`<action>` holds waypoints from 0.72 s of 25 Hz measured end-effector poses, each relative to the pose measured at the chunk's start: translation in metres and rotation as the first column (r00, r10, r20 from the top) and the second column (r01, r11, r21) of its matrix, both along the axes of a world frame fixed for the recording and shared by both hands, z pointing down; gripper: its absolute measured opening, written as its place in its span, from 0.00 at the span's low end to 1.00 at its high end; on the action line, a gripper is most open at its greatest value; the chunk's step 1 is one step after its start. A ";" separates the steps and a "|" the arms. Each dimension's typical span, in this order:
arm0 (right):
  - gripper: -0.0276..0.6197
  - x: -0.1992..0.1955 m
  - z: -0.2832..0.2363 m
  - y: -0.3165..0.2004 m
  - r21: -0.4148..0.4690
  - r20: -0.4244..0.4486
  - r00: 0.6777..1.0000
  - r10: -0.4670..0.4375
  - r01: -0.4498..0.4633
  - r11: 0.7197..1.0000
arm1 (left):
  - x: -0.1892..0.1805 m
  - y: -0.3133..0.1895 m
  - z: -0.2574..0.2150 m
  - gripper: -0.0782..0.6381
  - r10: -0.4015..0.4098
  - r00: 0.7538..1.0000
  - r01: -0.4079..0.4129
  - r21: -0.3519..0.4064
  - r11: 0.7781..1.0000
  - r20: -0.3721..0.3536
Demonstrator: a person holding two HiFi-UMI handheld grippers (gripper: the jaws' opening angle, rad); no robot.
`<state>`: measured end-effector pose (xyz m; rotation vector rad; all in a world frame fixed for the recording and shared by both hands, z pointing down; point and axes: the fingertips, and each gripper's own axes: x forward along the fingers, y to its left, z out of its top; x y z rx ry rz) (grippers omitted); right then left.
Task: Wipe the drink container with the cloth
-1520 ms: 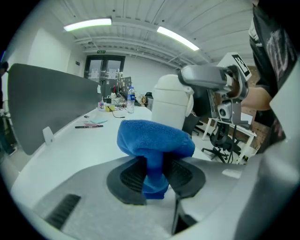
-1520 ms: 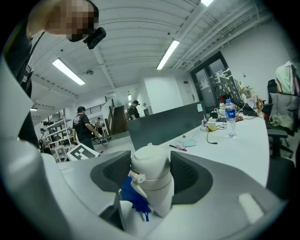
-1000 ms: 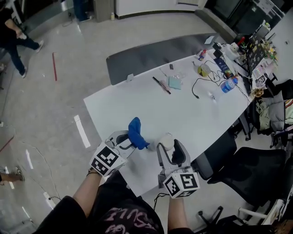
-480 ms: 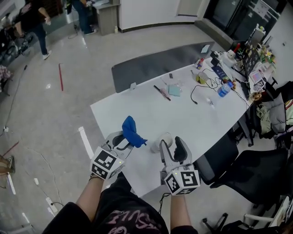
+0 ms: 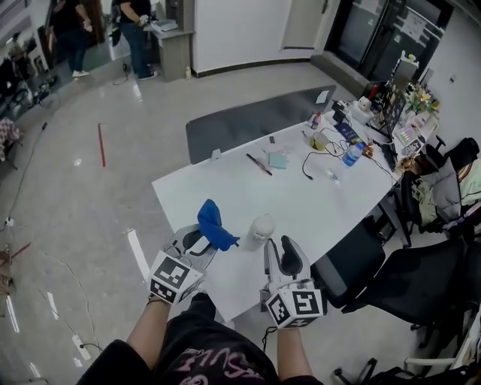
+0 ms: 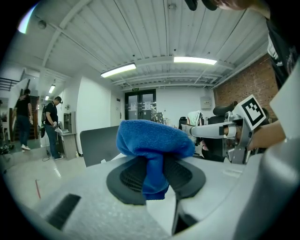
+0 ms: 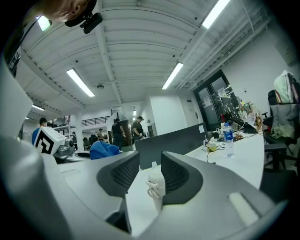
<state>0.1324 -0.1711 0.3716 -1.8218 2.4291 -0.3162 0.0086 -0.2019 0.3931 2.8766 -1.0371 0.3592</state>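
A small white drink container (image 5: 261, 228) stands upright near the white table's (image 5: 301, 197) front edge. In the right gripper view the container (image 7: 155, 183) appears just ahead of the jaws and in line with the gap, with no pad pressing on it. My right gripper (image 5: 278, 249) sits just behind it, and its jaws are closing. My left gripper (image 5: 197, 242) is to the container's left, shut on a blue cloth (image 5: 212, 223). The cloth (image 6: 154, 140) bulges above the pads and a fold hangs down between them.
The table's far end carries a water bottle (image 5: 351, 153), cables, a teal pad (image 5: 279, 160) and desk clutter. A dark grey panel (image 5: 255, 116) stands behind the table. Black office chairs (image 5: 421, 282) are on the right. People stand at the back left (image 5: 139, 22).
The right gripper has drawn back from the white container, which was at its fingertips, and its jaws have narrowed. The left gripper still holds the cloth. The head view has tilted up.
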 end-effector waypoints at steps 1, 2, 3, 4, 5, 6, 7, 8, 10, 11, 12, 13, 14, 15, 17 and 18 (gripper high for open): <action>0.25 -0.001 -0.001 0.006 0.004 -0.002 1.000 -0.001 0.001 1.000 | 0.000 0.006 -0.003 0.25 -0.001 1.000 0.001 0.008 1.000 -0.002; 0.25 -0.001 -0.002 0.013 0.007 -0.006 1.000 -0.002 0.002 1.000 | 0.000 0.012 -0.006 0.25 -0.002 1.000 0.002 0.016 1.000 -0.006; 0.23 -0.002 -0.003 0.019 0.010 -0.010 1.000 -0.001 0.001 1.000 | -0.001 0.018 -0.009 0.25 -0.005 1.000 0.005 0.024 1.000 -0.010; 0.22 -0.002 -0.003 0.026 0.012 -0.016 1.000 0.002 -0.002 1.000 | -0.001 0.024 -0.011 0.25 -0.009 1.000 0.010 0.032 0.999 -0.015; 0.22 -0.002 -0.003 0.032 0.013 -0.023 1.000 0.003 -0.003 1.000 | -0.001 0.030 -0.014 0.25 -0.015 1.000 0.016 0.040 0.999 -0.021; 0.21 -0.003 -0.003 0.039 0.013 -0.028 1.000 0.003 -0.002 1.000 | -0.002 0.036 -0.016 0.25 -0.022 0.999 0.023 0.047 0.999 -0.028; 0.20 -0.004 -0.003 0.045 0.015 -0.032 0.999 0.000 0.000 1.000 | -0.003 0.042 -0.018 0.25 -0.028 0.999 0.030 0.053 0.998 -0.034; 0.20 -0.005 -0.004 0.051 0.017 -0.036 0.999 -0.002 0.003 1.000 | -0.005 0.047 -0.020 0.25 -0.033 0.999 0.035 0.058 0.998 -0.039; 0.18 -0.006 -0.005 0.063 0.019 -0.041 0.999 -0.003 0.004 1.000 | -0.005 0.058 -0.024 0.25 -0.033 0.998 0.036 0.066 0.997 -0.047; 0.17 -0.006 -0.005 0.067 0.019 -0.043 0.999 -0.002 0.003 1.000 | -0.005 0.063 -0.025 0.25 -0.032 0.998 0.036 0.071 0.997 -0.049; 0.16 -0.006 -0.005 0.072 0.020 -0.046 0.999 0.000 0.001 1.000 | -0.005 0.068 -0.027 0.25 -0.032 0.998 0.036 0.075 0.997 -0.053; 0.14 -0.006 -0.005 0.076 0.021 -0.049 0.999 0.002 -0.001 1.000 | -0.005 0.073 -0.027 0.25 -0.034 0.998 0.038 0.078 0.996 -0.056; 0.12 -0.007 -0.004 0.081 0.023 -0.052 0.999 0.004 -0.003 1.000 | -0.006 0.077 -0.027 0.25 -0.036 0.998 0.041 0.079 0.996 -0.060; 0.11 -0.007 -0.004 0.084 0.025 -0.053 0.999 0.006 -0.005 1.000 | -0.007 0.081 -0.027 0.25 -0.040 0.997 0.045 0.080 0.996 -0.062; 0.09 -0.006 -0.006 0.090 0.027 -0.055 0.998 0.010 -0.009 1.000 | -0.010 0.086 -0.028 0.25 -0.047 0.997 0.052 0.078 0.996 -0.062; 0.08 -0.006 -0.007 0.093 0.027 -0.056 0.998 0.012 -0.011 1.000 | -0.011 0.088 -0.029 0.25 -0.048 0.997 0.053 0.077 0.996 -0.061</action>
